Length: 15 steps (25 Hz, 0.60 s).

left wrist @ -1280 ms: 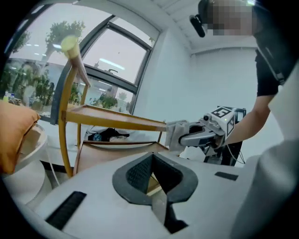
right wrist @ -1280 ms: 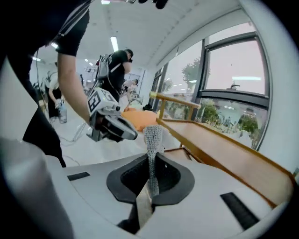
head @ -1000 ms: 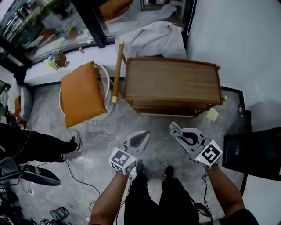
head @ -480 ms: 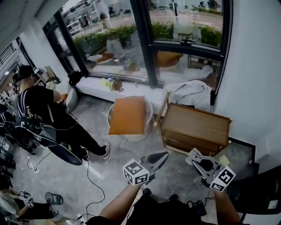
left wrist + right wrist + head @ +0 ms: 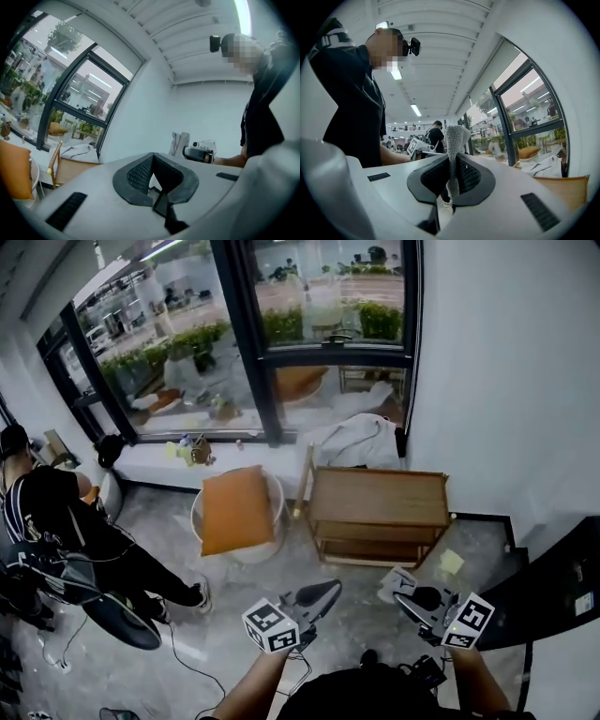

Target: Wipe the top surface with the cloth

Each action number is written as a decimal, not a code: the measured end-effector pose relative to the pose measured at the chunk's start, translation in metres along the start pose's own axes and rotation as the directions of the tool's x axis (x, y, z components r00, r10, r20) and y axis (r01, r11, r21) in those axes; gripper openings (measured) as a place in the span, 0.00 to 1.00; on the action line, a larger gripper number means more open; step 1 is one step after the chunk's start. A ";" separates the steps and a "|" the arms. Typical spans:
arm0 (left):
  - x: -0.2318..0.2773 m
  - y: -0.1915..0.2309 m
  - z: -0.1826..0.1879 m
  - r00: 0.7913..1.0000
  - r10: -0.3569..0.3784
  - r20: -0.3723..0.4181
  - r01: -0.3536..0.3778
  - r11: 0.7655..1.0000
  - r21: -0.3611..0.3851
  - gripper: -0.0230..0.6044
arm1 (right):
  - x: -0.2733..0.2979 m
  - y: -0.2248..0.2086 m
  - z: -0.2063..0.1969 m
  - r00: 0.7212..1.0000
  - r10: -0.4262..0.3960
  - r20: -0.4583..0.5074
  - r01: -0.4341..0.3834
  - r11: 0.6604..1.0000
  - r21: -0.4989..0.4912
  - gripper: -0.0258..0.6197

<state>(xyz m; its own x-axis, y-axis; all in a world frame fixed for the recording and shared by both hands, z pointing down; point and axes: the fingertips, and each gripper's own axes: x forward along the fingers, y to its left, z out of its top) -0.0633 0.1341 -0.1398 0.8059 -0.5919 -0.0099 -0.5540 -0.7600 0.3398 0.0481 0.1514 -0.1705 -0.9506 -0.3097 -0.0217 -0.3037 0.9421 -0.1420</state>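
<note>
The head view had swung up since a second earlier, taking in the window (image 5: pixel 319 324) and a bystander (image 5: pixel 56 521), and the wooden table (image 5: pixel 380 496) now stood farther from both grippers. The right gripper (image 5: pixel 405 589) pinched a grey cloth (image 5: pixel 455 140) tight, one end poking past its jaws. The left gripper (image 5: pixel 323 593) had its jaws pressed together on nothing. Open floor (image 5: pixel 347 570) lay before the table's front edge. A white wall (image 5: pixel 506 381) flanked its right, a round chair (image 5: pixel 274 495) its left.
</note>
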 end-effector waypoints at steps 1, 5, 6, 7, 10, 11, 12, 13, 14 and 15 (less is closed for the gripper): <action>-0.005 -0.006 -0.002 1.000 -0.021 -0.002 0.021 1.000 -0.001 0.05 | -0.002 0.009 -0.003 1.000 -0.025 -0.003 0.025 1.000 0.012 0.09; -0.029 -0.023 -0.022 0.996 -0.094 0.006 0.094 0.994 -0.060 0.05 | -0.007 0.042 -0.015 0.994 -0.108 -0.022 0.109 0.993 0.051 0.09; -0.033 -0.025 -0.028 0.994 -0.108 0.015 0.109 0.991 -0.082 0.05 | -0.009 0.048 -0.020 0.993 -0.118 -0.032 0.120 0.991 0.055 0.09; -0.035 -0.027 -0.033 0.992 -0.120 0.026 0.122 0.987 -0.100 0.05 | -0.011 0.052 -0.024 0.991 -0.124 -0.040 0.126 0.990 0.059 0.09; -0.030 -0.030 -0.043 0.988 -0.151 0.044 0.155 0.981 -0.119 0.05 | -0.016 0.060 -0.027 0.991 -0.131 -0.041 0.133 0.989 0.070 0.09; -0.027 -0.033 -0.044 0.986 -0.159 0.046 0.164 0.979 -0.125 0.05 | -0.016 0.063 -0.026 0.991 -0.129 -0.043 0.132 0.989 0.070 0.09; -0.026 -0.039 -0.043 0.985 -0.168 0.046 0.173 0.977 -0.128 0.05 | -0.016 0.067 -0.025 0.991 -0.126 -0.048 0.130 0.989 0.073 0.09; -0.025 -0.048 -0.042 0.983 -0.179 0.040 0.182 0.975 -0.124 0.05 | -0.019 0.072 -0.025 0.991 -0.122 -0.052 0.125 0.989 0.080 0.09; -0.024 -0.058 -0.041 0.982 -0.187 0.028 0.189 0.976 -0.111 0.05 | -0.023 0.076 -0.026 0.992 -0.114 -0.050 0.118 0.989 0.091 0.09; -0.023 -0.067 -0.040 0.982 -0.190 0.012 0.190 0.978 -0.091 0.05 | -0.028 0.080 -0.026 0.994 -0.103 -0.042 0.107 0.989 0.104 0.09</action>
<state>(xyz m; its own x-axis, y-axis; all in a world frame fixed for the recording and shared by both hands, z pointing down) -0.0366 0.2092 -0.1246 0.8938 -0.4403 -0.0854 -0.3695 -0.8308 0.4162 0.0482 0.2388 -0.1556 -0.9160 -0.3997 0.0347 -0.3954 0.8850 -0.2459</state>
